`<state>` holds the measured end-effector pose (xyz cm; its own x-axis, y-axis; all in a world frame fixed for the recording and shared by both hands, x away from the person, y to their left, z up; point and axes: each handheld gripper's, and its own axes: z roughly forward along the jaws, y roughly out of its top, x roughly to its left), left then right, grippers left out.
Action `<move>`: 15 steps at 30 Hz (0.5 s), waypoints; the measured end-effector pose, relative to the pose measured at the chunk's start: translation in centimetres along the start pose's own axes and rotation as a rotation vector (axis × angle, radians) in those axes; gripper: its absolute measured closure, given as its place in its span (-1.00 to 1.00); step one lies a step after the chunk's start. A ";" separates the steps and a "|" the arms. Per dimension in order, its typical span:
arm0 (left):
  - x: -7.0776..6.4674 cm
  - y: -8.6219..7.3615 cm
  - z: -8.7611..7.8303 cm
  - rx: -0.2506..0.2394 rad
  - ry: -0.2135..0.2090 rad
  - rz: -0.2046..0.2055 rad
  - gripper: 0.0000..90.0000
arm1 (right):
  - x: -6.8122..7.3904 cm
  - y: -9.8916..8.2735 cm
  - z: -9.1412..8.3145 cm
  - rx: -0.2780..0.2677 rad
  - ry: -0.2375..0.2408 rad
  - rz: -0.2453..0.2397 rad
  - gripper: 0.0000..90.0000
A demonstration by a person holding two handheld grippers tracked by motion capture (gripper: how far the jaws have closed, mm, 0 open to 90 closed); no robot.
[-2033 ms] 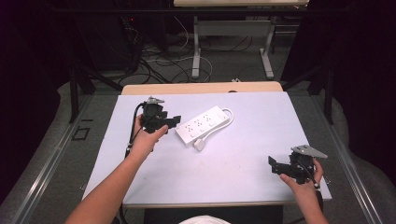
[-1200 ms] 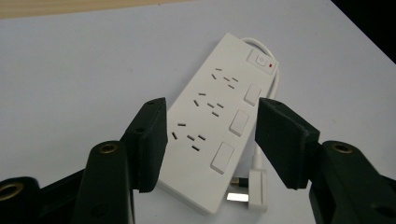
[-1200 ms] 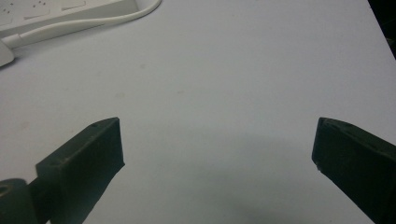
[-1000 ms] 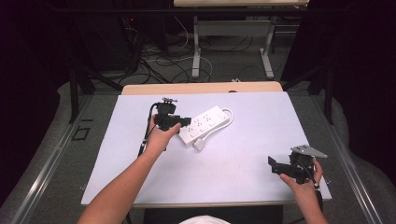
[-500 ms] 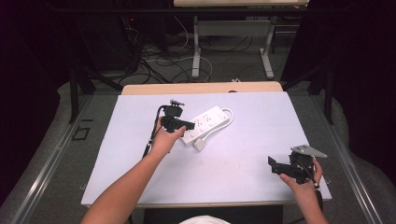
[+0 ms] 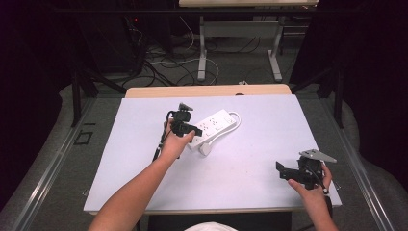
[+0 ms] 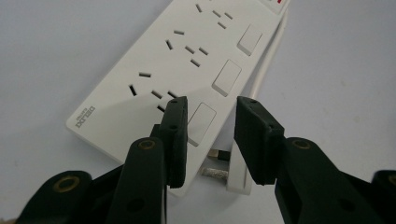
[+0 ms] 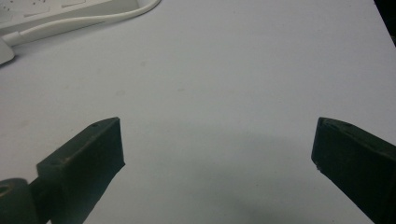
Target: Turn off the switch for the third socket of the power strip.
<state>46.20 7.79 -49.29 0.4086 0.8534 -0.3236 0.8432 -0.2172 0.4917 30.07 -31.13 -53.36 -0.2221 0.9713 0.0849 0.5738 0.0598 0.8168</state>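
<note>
A white power strip (image 6: 215, 125) lies slantwise at the middle of the white table top (image 6: 134, 163), its cable looped round the far end and its white plug (image 6: 205, 148) lying by the near end. My left gripper (image 6: 194, 131) hovers over that near end. In the left gripper view the strip (image 7: 187, 56) runs up and away, and my left gripper (image 7: 212, 116) has its jaws narrowly apart above the nearest rocker switch (image 7: 201, 123) and the plug (image 7: 237, 173). They have just been closing, with nothing pinched. My right gripper (image 6: 283, 172) rests open at the front right, over bare table (image 8: 217, 144).
A wooden table edge (image 6: 207, 90) shows behind the white top. Beyond it, cables and metal desk legs (image 6: 202, 48) stand on the dark floor. The strip's cable (image 8: 93, 21) lies far from my right jaws.
My left hand has moved right and a little down, from left of the power strip to over its near end, and its jaws have narrowed. The right hand has kept still.
</note>
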 end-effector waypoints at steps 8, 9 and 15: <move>0.2 0.1 0.6 0.029 0.013 -0.056 0.60 | 0.0 0.0 0.1 -0.002 -0.005 0.001 -0.96; 0.3 0.1 0.7 0.035 0.015 -0.063 0.60 | 0.0 0.0 0.1 -0.002 -0.005 0.001 -0.96; 0.6 0.2 1.0 0.044 0.026 -0.104 0.67 | 0.1 0.0 0.1 0.000 -0.005 0.001 -0.96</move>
<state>46.90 7.81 -50.18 0.3094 0.8844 -0.3495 0.8954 -0.1472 0.4202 30.12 -31.04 -53.43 -0.2176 0.9725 0.0835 0.5745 0.0585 0.8164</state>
